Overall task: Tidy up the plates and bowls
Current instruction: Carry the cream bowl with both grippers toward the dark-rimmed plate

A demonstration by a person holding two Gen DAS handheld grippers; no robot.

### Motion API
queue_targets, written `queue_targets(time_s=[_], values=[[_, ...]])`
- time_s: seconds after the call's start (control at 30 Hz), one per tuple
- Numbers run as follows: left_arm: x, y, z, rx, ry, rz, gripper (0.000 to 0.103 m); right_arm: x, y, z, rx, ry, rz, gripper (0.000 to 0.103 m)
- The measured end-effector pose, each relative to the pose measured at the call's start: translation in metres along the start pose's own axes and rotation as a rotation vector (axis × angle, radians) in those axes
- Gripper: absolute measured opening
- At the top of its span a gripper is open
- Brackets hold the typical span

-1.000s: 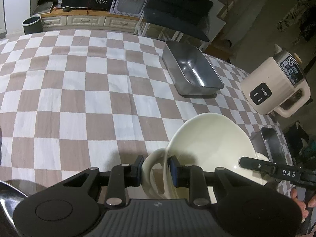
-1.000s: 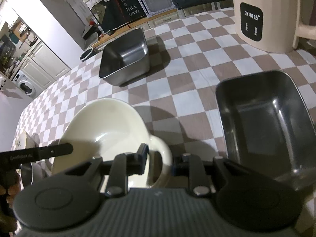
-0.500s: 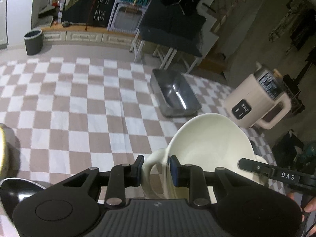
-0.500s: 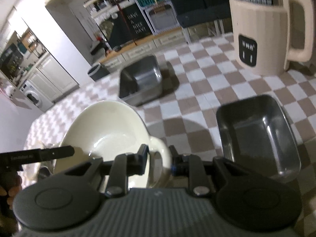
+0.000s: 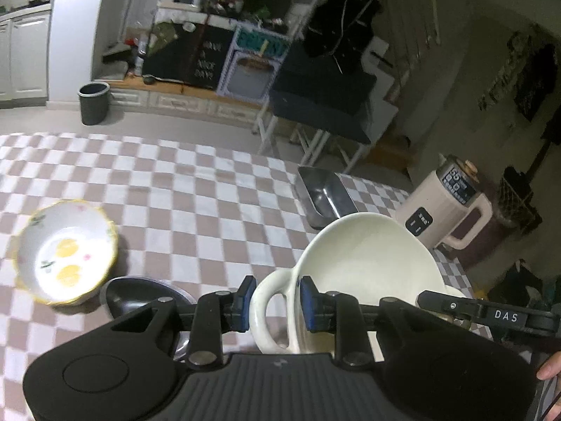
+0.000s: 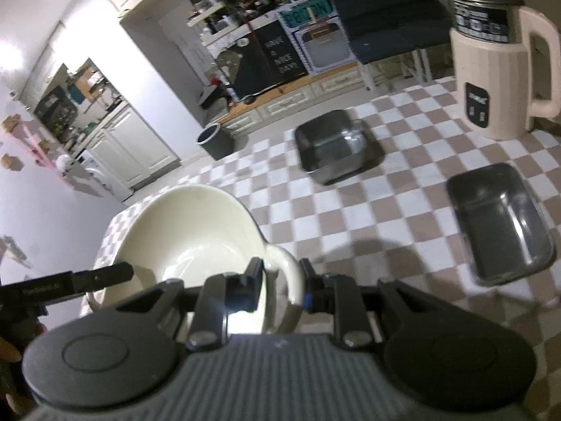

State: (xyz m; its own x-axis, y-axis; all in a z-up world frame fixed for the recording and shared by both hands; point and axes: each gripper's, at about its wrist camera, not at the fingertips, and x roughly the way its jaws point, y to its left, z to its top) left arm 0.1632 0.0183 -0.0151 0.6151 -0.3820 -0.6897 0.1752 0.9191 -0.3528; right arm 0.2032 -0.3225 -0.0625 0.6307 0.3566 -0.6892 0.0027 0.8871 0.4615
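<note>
A large cream bowl (image 5: 368, 256) with two loop handles hangs in the air above the checkered table (image 5: 196, 203). My left gripper (image 5: 275, 303) is shut on its near handle in the left wrist view. In the right wrist view my right gripper (image 6: 280, 286) is shut on the opposite handle of the same cream bowl (image 6: 189, 231). Each view shows the other gripper's black finger across the bowl's far rim. A flowered bowl (image 5: 66, 252) with a yellow rim sits on the table at the left, and a dark round dish (image 5: 140, 294) lies just beside it.
A steel rectangular pan (image 5: 324, 198) stands toward the table's far edge; it shows in the right wrist view as the steel pan (image 6: 333, 147). A second steel pan (image 6: 501, 224) lies at the right. A beige kettle (image 6: 498, 59) stands at the back right. Kitchen cabinets and a bin lie beyond.
Both grippers have risen with the cream bowl held between them, and the table looks farther below. The flowered bowl and dark dish have come into the left wrist view.
</note>
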Motion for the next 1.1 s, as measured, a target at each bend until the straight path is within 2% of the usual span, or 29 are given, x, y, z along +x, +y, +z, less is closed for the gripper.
queue_targets(time_s=[0.3,0.47,0.73,1.1], values=[[-0.049,0.03,-0.039,-0.036,-0.073,0.034,0.028,-0.001,0.032,-0.029,-0.021,0.004,0.051,0.026],[-0.059,0.046,-0.063,-0.051,-0.068,0.037,0.028,0.002,0.037,-0.038,-0.031,0.012,0.066,0.025],[-0.051,0.073,-0.094,-0.076,-0.015,0.032,0.029,0.014,0.041,-0.059,-0.035,0.054,0.056,0.023],[-0.024,0.095,-0.106,-0.111,0.03,0.02,0.031,0.03,0.048,-0.071,-0.075,0.127,-0.003,0.023]])
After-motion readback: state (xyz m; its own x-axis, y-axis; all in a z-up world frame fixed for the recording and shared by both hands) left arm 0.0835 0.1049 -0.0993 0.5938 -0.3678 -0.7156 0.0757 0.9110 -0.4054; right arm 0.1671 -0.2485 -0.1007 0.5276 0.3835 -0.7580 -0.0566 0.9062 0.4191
